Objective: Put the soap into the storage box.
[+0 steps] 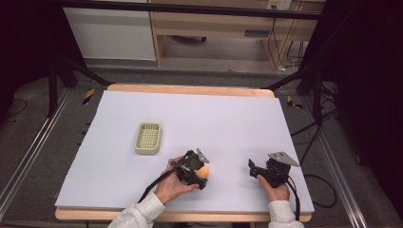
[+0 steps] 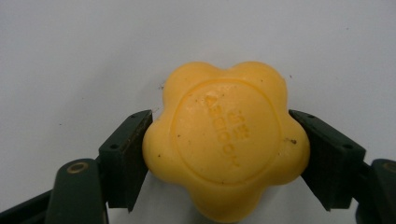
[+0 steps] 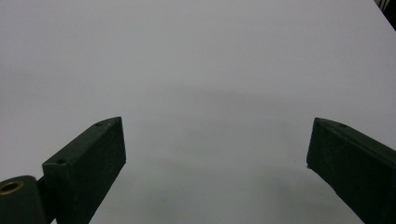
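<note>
A yellow flower-shaped soap bar with embossed letters lies on the white table sheet, and my left gripper is shut on it, one black jaw pressed to each side. From above, the soap peeks out orange-yellow beside my left gripper near the table's front middle. My right gripper rests at the front right, and in its own view my right gripper stands open with bare white sheet between its jaws.
A pale green slotted soap dish sits left of centre on the white sheet. The wooden table edge runs along the back. Cables trail off both grippers toward the front edge.
</note>
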Available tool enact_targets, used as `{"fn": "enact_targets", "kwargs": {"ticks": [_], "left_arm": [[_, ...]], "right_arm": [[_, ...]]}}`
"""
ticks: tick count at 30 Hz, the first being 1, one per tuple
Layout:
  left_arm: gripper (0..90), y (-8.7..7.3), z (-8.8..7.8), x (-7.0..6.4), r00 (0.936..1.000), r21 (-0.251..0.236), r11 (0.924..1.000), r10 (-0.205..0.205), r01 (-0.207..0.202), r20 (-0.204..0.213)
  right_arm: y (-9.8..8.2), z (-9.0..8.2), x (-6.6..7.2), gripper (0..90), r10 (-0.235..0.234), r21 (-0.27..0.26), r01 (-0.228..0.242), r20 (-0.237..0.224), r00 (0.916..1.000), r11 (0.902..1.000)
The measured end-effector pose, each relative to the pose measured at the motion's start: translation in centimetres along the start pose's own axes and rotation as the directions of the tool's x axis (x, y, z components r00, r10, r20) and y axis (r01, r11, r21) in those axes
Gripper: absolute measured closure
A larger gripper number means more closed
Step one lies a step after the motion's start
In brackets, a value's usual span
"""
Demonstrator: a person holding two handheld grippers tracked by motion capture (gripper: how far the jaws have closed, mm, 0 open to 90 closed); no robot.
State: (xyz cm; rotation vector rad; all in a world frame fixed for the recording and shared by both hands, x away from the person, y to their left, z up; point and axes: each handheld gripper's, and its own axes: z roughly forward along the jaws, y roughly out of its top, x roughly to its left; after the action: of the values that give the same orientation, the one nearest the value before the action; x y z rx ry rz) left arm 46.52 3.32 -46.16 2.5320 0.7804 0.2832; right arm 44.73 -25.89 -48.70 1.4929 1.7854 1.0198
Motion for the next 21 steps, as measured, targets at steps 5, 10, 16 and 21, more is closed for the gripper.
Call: {"fn": "enact_targets", "kwargs": {"ticks": [5, 10, 16, 21], "left_arm": [[24.7, -0.03, -0.01, -0.01, 1.0, -0.003, 1.0, 0.001, -0.001, -0.002], [24.8, -0.08, -0.02, -0.1, 0.9999, -0.015, 0.9999, 0.007, -0.007, -0.007], [24.8, -0.03, -0.16, -0.08, 0.9999, -0.024, 0.9997, -0.001, 0.001, -0.015], [24.8, 0.02, -0.53, -0.1, 0.9998, -0.03, 0.9996, 0.001, -0.002, -0.022]], "right_arm": [[0.0, 0.0, 0.02, 5.0, 0.0, -0.001, 0.0, 0.0, 1.0, 1.0], [0.01, 0.01, -0.01, 5.0, 0.0, 0.0, 0.0, -0.001, 1.0, 1.0], [0.01, 0.0, -0.01, 5.1, 0.001, 0.001, -0.001, -0.001, 1.0, 1.0], [0.01, 0.0, 0.0, 5.1, 0.0, 0.0, 0.0, -0.001, 1.0, 1.0]]}}
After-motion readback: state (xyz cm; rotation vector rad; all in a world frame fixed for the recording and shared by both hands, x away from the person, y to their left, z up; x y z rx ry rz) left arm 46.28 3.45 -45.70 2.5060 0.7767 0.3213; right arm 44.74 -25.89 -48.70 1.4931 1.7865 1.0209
